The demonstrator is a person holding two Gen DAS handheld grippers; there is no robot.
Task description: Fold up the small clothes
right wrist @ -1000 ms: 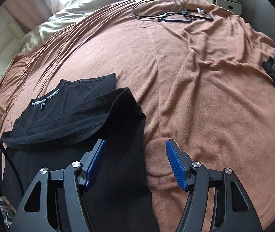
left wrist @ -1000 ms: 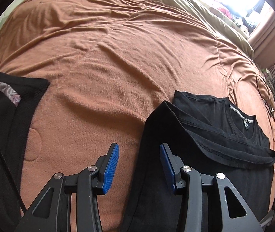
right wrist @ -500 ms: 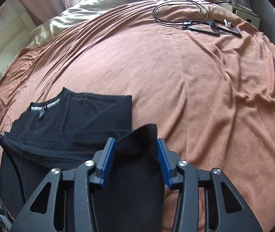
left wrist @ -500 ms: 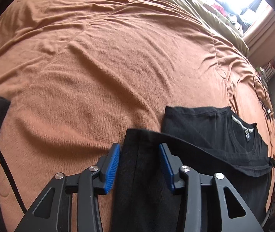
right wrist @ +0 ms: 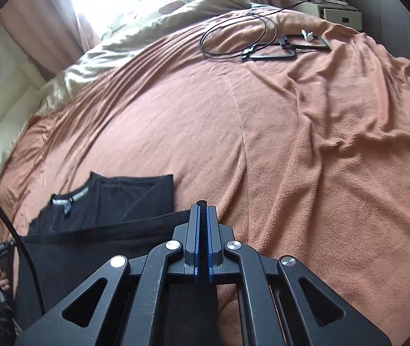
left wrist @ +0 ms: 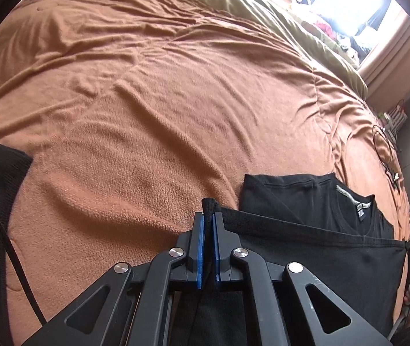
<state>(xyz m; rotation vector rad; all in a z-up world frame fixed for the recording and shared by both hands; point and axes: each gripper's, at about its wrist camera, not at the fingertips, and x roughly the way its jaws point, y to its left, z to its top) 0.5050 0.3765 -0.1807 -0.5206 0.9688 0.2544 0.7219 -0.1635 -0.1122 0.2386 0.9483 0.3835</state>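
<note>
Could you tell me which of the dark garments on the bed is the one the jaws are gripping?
The black T-shirt with the neck label: the left gripper and right gripper each pinch its edge. The other dark garment lies untouched, far left.

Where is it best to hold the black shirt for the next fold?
At the two near corners of the black shirt, from the near side. The left gripper and right gripper are shut on them, the hem stretched straight between, the collar lying far.

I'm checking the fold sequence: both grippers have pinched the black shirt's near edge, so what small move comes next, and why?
Probably lift both corners together and carry them toward the collar label. The left gripper and right gripper are each shut on the black shirt, stretched taut between them.
</note>
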